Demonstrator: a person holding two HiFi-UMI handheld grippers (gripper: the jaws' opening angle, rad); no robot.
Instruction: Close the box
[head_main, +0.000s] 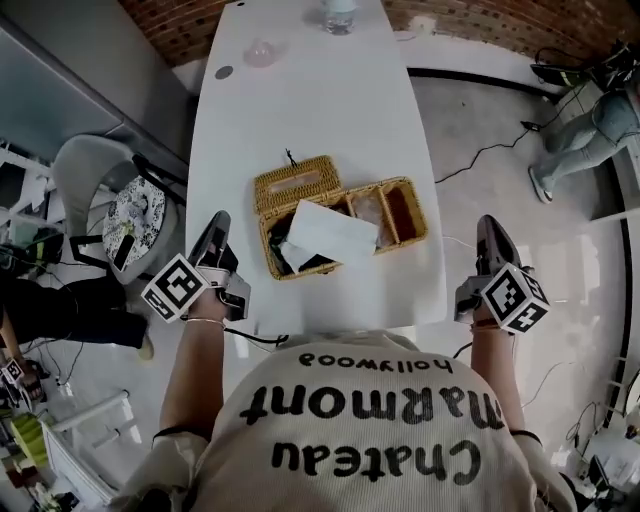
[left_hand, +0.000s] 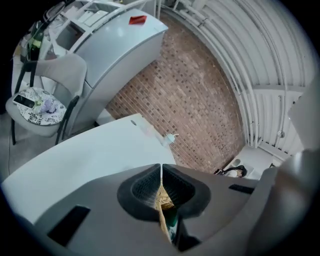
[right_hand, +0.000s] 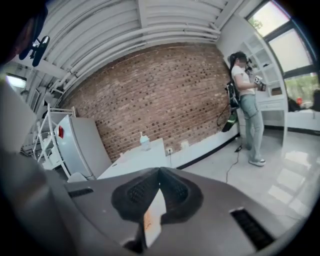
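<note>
Here, left gripper (head_main: 215, 232) and right gripper (head_main: 491, 234) flanking open box (head_main: 414, 212), jaws together.

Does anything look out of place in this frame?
A white sheet lies tilted across the open box, spanning its compartments instead of lying flat inside. It might catch under the lid.

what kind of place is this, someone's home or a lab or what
Probably a studio or lab-style workspace, not a home. An exposed brick wall backs a long white table, cables trail across the bare floor, and another person stands by shelves handling equipment.
</note>
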